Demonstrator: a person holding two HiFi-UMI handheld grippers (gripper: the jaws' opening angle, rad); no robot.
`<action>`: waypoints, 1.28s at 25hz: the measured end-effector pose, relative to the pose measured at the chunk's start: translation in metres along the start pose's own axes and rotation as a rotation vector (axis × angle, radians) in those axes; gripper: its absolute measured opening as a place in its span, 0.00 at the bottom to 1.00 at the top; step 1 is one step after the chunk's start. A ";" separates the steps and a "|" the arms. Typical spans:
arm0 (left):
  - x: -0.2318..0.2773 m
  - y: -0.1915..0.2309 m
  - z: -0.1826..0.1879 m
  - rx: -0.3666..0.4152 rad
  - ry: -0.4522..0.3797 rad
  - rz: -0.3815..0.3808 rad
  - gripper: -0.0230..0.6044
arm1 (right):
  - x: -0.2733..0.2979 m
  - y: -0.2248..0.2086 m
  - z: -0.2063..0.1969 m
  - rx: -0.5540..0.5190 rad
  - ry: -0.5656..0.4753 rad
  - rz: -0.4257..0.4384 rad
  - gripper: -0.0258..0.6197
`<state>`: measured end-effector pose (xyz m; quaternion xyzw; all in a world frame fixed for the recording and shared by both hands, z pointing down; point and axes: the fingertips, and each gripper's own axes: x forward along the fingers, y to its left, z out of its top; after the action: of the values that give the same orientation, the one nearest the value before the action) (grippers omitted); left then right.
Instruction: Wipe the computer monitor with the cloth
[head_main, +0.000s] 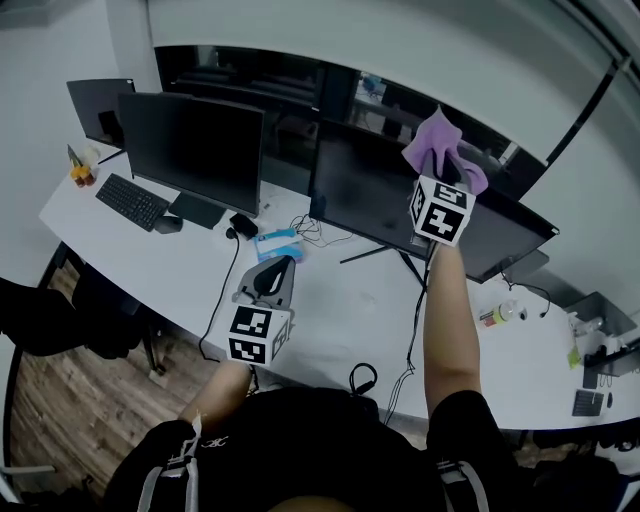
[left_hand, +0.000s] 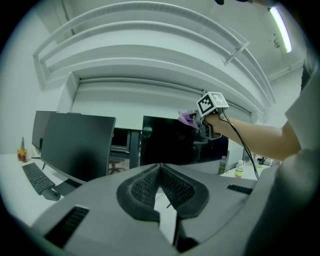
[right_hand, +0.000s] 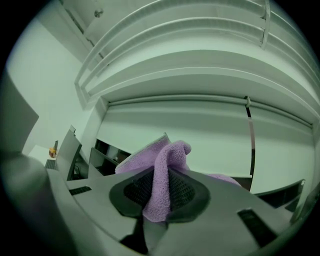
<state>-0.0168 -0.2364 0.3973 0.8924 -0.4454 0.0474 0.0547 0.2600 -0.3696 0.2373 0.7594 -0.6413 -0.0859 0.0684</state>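
Holding cloth (head_main: 430, 138) clamped in right gripper (head_main: 438, 168) jaws by monitor (head_main: 365, 190) top edge, 1 o'clock. Left gripper (head_main: 270, 282) jaws together, empty, 8 o'clock. Risk: hard push tips monitor; bunched cloth slips.

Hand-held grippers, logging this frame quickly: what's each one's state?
Left hand-held gripper: shut, empty.
Right hand-held gripper: shut on the purple cloth.
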 end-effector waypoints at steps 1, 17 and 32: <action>-0.002 0.005 0.000 0.002 0.000 0.003 0.06 | 0.003 0.008 0.002 -0.005 0.001 0.005 0.17; -0.026 0.072 -0.006 -0.008 0.004 0.047 0.06 | 0.033 0.113 0.021 -0.029 -0.010 0.079 0.17; -0.038 0.103 -0.011 -0.028 0.002 0.092 0.06 | 0.057 0.194 0.032 -0.030 -0.005 0.162 0.17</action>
<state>-0.1223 -0.2658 0.4089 0.8701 -0.4864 0.0446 0.0656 0.0760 -0.4580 0.2451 0.7036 -0.6996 -0.0914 0.0847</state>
